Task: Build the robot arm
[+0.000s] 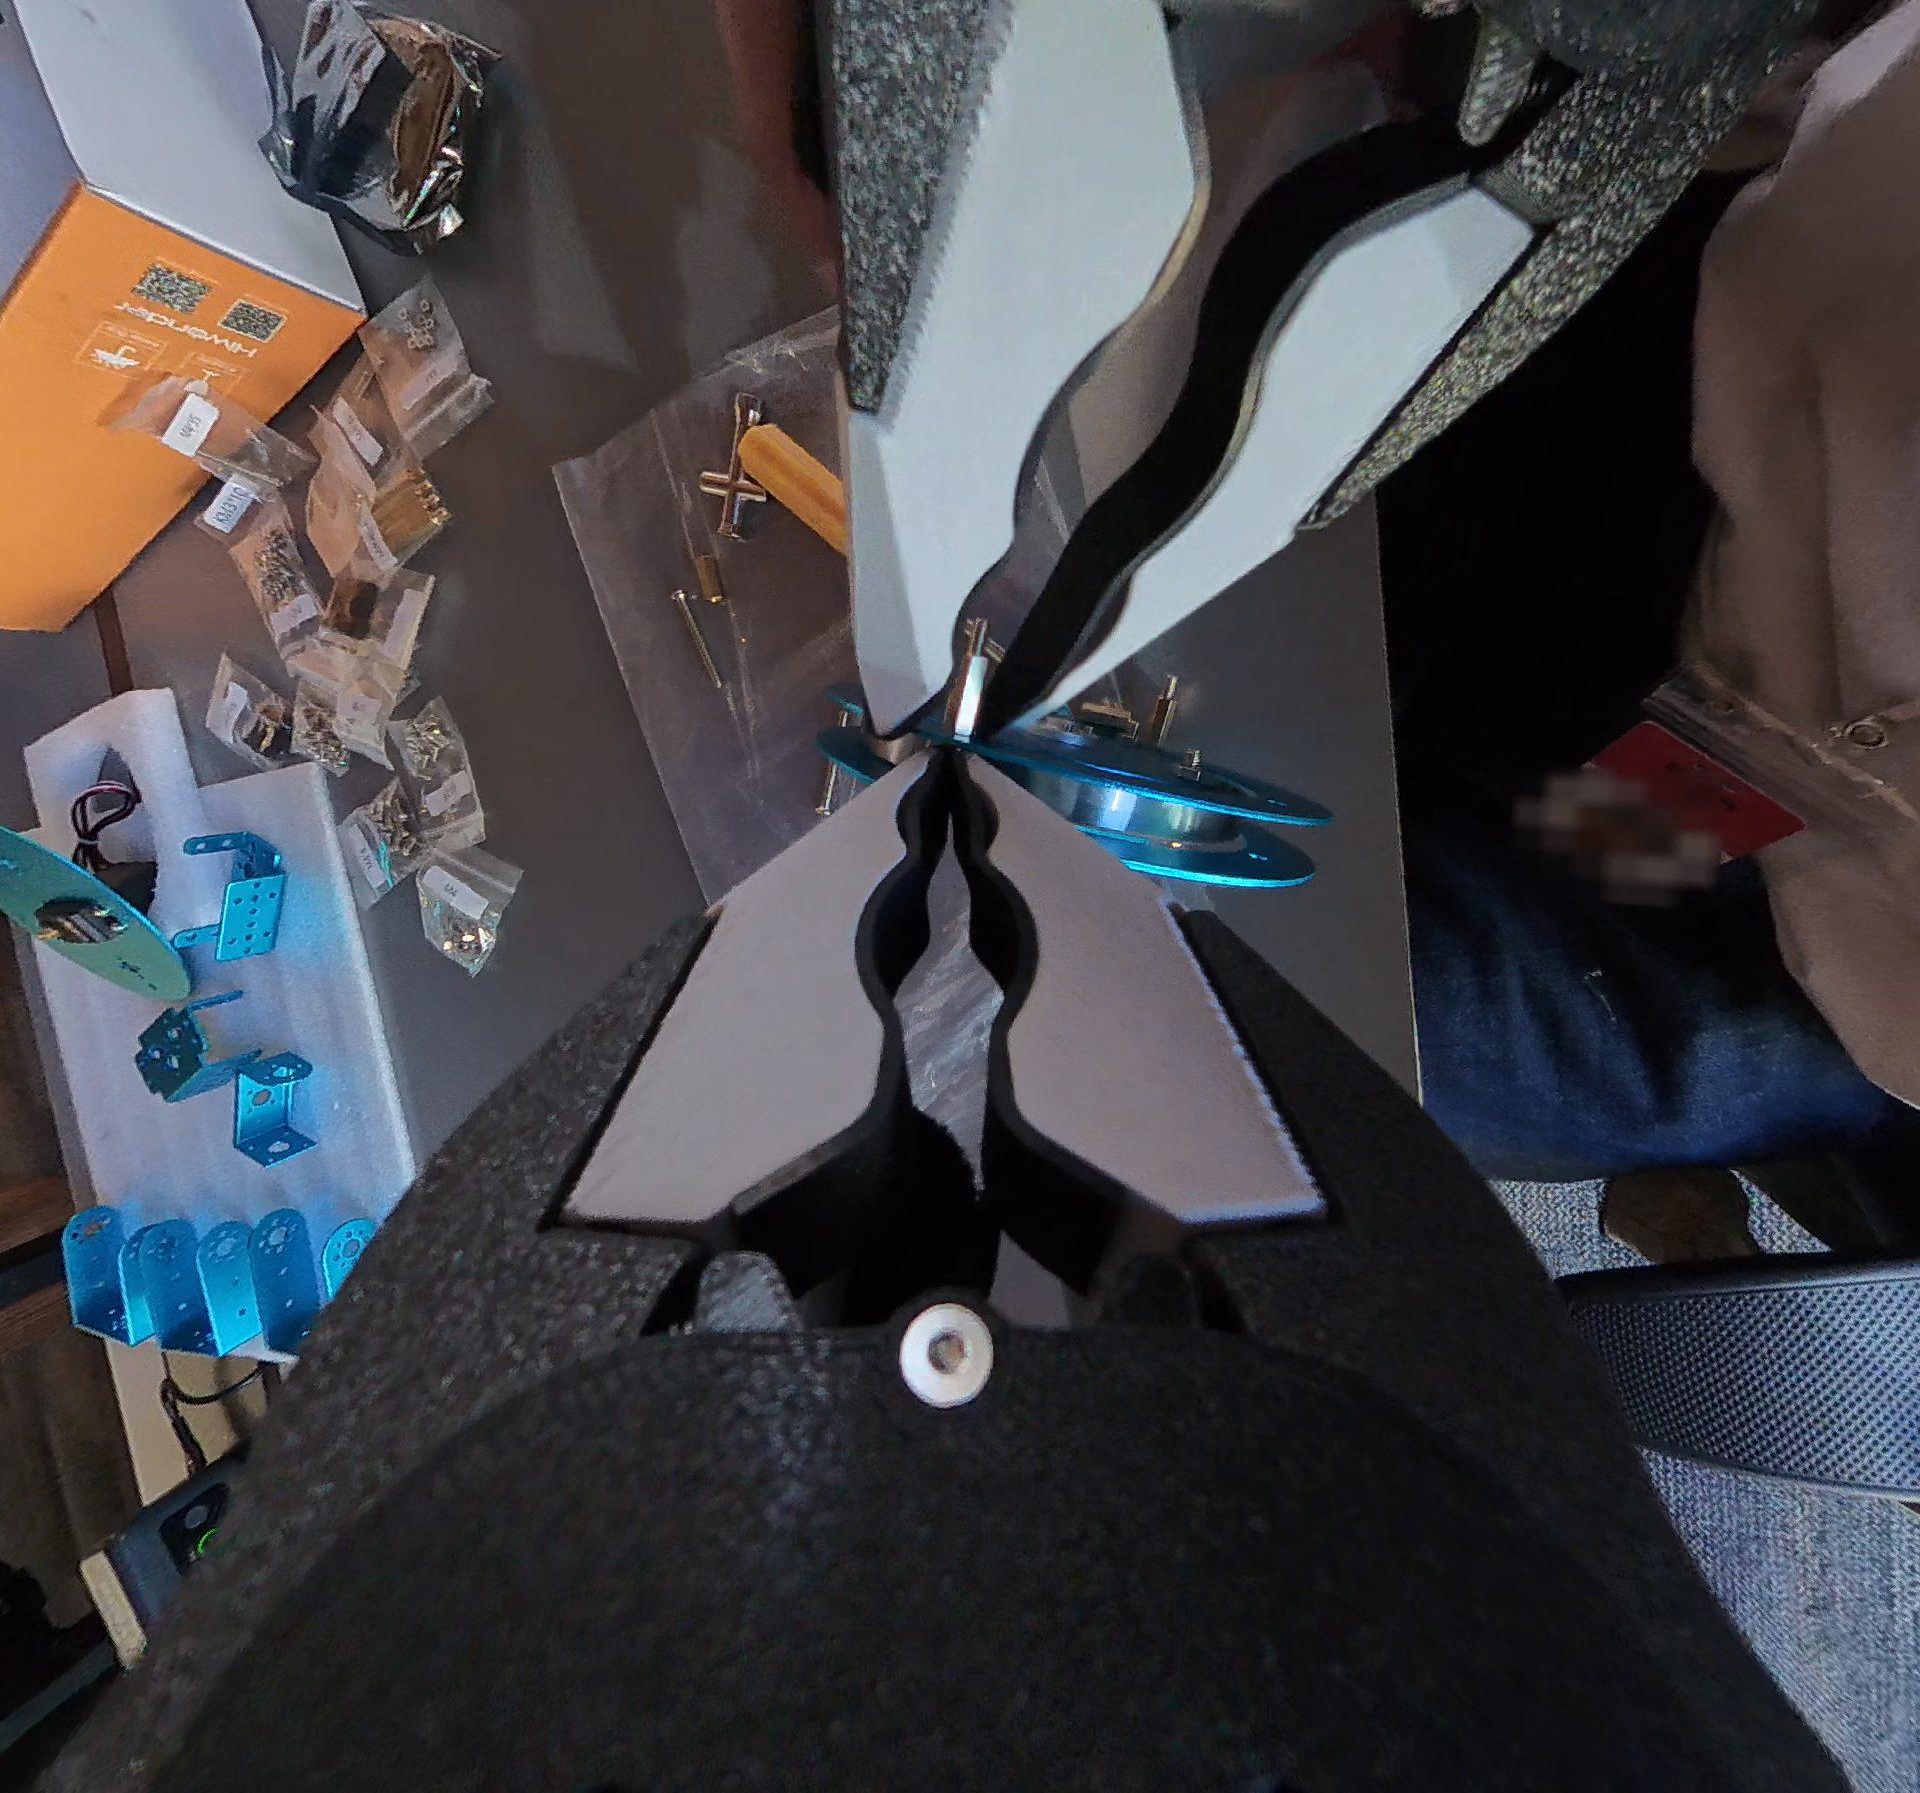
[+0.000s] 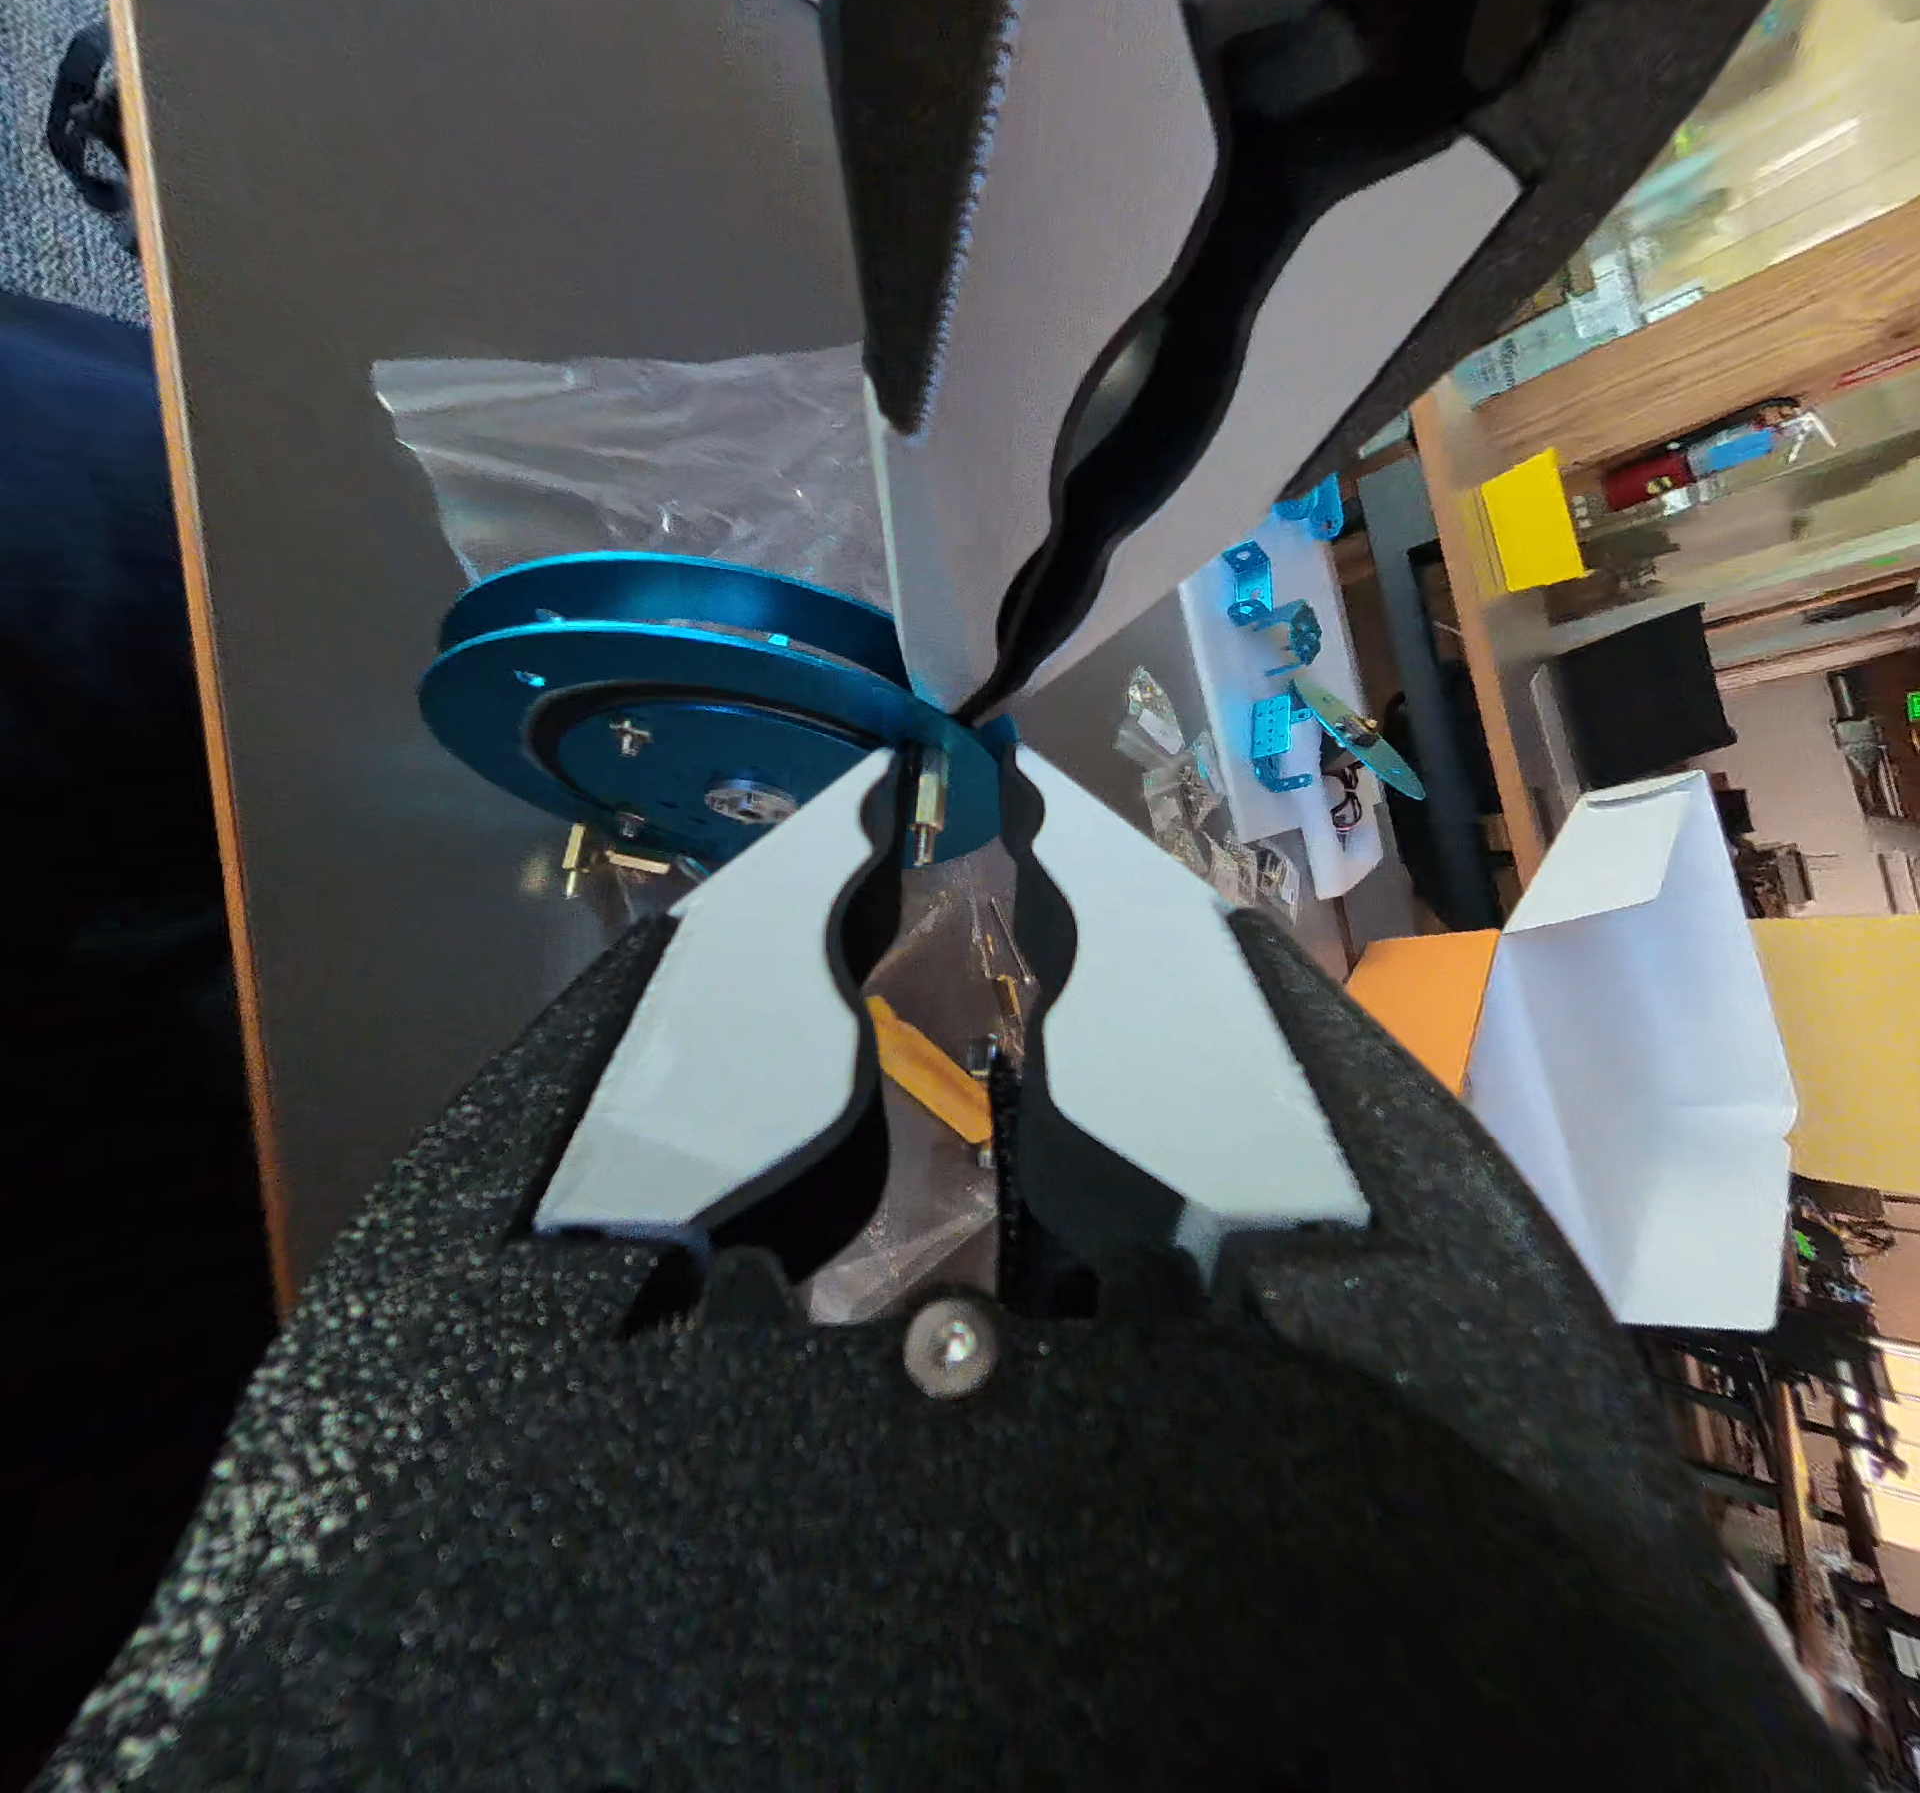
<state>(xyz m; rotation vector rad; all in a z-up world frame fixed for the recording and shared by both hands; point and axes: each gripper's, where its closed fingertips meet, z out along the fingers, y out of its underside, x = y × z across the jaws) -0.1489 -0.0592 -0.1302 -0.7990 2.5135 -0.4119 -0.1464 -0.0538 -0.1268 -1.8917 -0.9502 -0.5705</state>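
A blue disc assembly [image 1: 1174, 813], two round plates with a silver ring between them, is held above the dark table. My left gripper [image 1: 940, 761] is shut on its rim; in the right wrist view it comes in from the top [image 2: 971, 704]. A small brass and white standoff [image 2: 928, 808] stands upright on the top plate [image 2: 665, 663] near that rim. My right gripper [image 2: 956, 761] straddles the standoff with a gap still showing on one side, so it reads as open. In the left wrist view it reaches down from above [image 1: 966, 715] around the standoff [image 1: 971, 683].
A clear plastic bag [image 1: 665, 538] lies under the discs with a yellow-handled tool [image 1: 800, 486], a cross wrench [image 1: 732, 486] and loose screws. To the left are small screw bags [image 1: 364, 600], an orange box [image 1: 114, 413] and white foam with blue brackets [image 1: 239, 1016]. A person sits at the table edge [image 1: 1662, 964].
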